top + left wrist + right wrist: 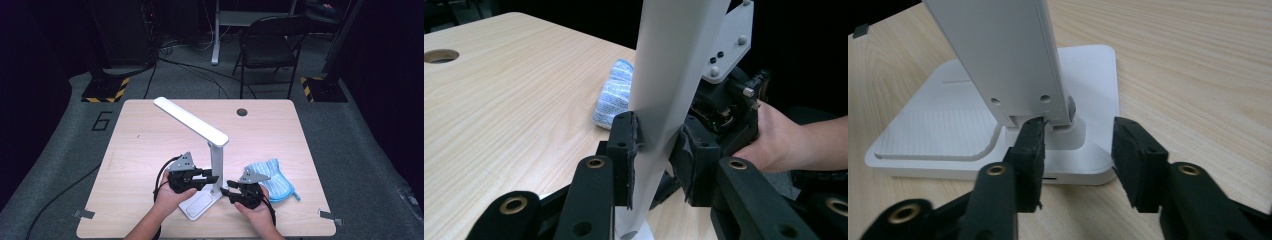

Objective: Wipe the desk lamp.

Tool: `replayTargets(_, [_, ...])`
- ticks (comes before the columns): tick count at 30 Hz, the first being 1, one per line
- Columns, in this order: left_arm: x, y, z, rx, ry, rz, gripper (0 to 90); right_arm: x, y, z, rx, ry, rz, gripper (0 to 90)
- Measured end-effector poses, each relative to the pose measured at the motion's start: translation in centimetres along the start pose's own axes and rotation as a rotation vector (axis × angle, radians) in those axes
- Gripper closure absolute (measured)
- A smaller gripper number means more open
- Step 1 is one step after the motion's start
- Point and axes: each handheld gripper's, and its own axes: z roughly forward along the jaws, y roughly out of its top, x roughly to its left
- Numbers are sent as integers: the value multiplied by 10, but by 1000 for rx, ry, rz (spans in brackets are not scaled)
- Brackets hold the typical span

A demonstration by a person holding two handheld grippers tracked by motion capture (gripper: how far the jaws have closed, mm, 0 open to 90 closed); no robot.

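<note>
Fingers [624, 150] of the left gripper [654, 160] clamp the lamp's upright stem [669, 75].

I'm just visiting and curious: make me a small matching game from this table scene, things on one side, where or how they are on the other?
Things:
1. white desk lamp's upright post
2. blue striped cloth
3. right gripper
4. round hole in the wooden table

States:
A. open, at the lamp's hinge
B. far edge of the tabletop
C. clamped by the left gripper
D. lying beside the right hand

Pairs: 1-C, 2-D, 3-A, 4-B
</note>
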Motion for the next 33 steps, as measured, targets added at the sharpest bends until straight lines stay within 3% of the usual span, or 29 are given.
replayTargets(7, [1, 7, 15, -4, 23, 5, 701, 14, 4, -1, -30, -25, -31, 379])
replayTargets(9, [1, 9, 19, -1, 25, -6, 686, 15, 6, 2, -50, -60, -55, 373])
replayTargets(12, [0, 9, 21, 14, 33, 2, 541, 10, 8, 2, -41, -87, -40, 389])
replayTargets(14, [1, 7, 19, 29, 49, 7, 478, 6, 8, 3, -40, -61, -26, 410])
replayTargets(19, [8, -5, 7, 70, 125, -14, 333, 6, 9, 1, -53, -57, -54, 435])
replayTargets(20, [11, -9, 2, 78, 136, -10, 322, 7, 10, 1, -56, -51, -38, 435])
replayTargets(25, [18, -25, -14, 90, 166, -50, 297, 5, 14, 3, -63, -27, -58, 467])
replayTargets(26, [21, -28, -17, 93, 181, -39, 294, 5, 16, 4, -61, -23, -70, 474])
replayTargets(31, [28, -40, -28, 113, 212, -63, 256, 7, 21, 5, -53, -74, -136, 518])
replayTargets(33, [31, -44, -29, 123, 229, -68, 226, 5, 24, 6, -39, -72, -123, 517])
